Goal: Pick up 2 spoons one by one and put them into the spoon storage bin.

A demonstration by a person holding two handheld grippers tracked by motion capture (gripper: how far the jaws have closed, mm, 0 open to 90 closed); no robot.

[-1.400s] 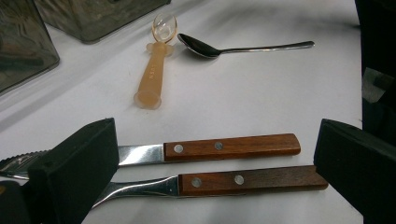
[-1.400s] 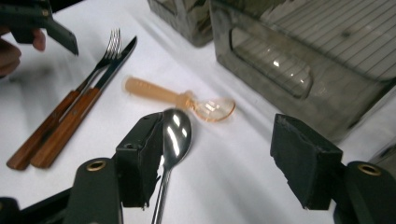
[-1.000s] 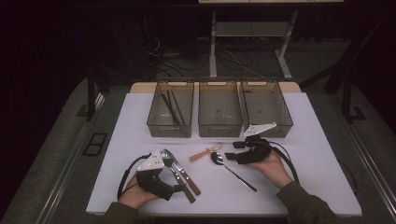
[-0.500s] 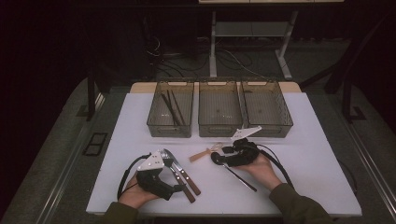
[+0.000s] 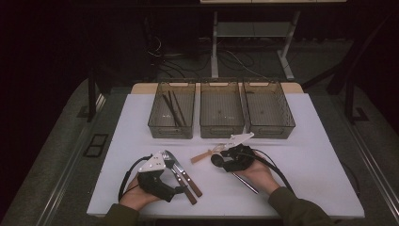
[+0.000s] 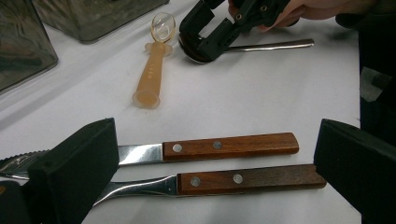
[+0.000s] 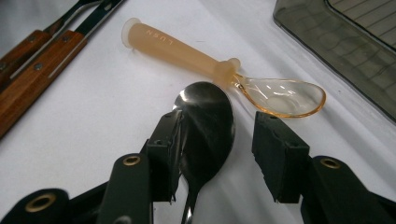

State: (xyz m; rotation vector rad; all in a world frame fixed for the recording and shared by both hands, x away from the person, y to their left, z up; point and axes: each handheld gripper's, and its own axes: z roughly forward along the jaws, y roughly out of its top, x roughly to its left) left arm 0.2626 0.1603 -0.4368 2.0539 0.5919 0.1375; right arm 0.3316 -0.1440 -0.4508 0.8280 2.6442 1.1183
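Observation:
A metal spoon [image 7: 205, 121] lies on the white table, its bowl between the jaws of my right gripper [image 7: 222, 140]. The jaws have just been closing; the right pad still stands clear of the bowl, so the gripper is open. In the high view the right gripper [image 5: 219, 159] covers the bowl and the spoon's handle [image 5: 244, 182] sticks out toward the person. An orange plastic spoon [image 7: 187, 53] lies just beyond. My left gripper [image 6: 217, 158] rests wide open astride a wooden-handled knife [image 6: 229, 145] and fork [image 6: 247, 177].
Three clear bins stand in a row at the back: the left bin [image 5: 155, 123] holds dark chopsticks [image 5: 171, 109], and beside it are the middle bin [image 5: 221, 127] and the right bin [image 5: 287, 123]. Bare table [image 5: 320, 155] lies to the right of my right hand.
The right gripper has moved left and down over the metal spoon's bowl, and its jaws have narrowed around it. The left gripper has stayed put.

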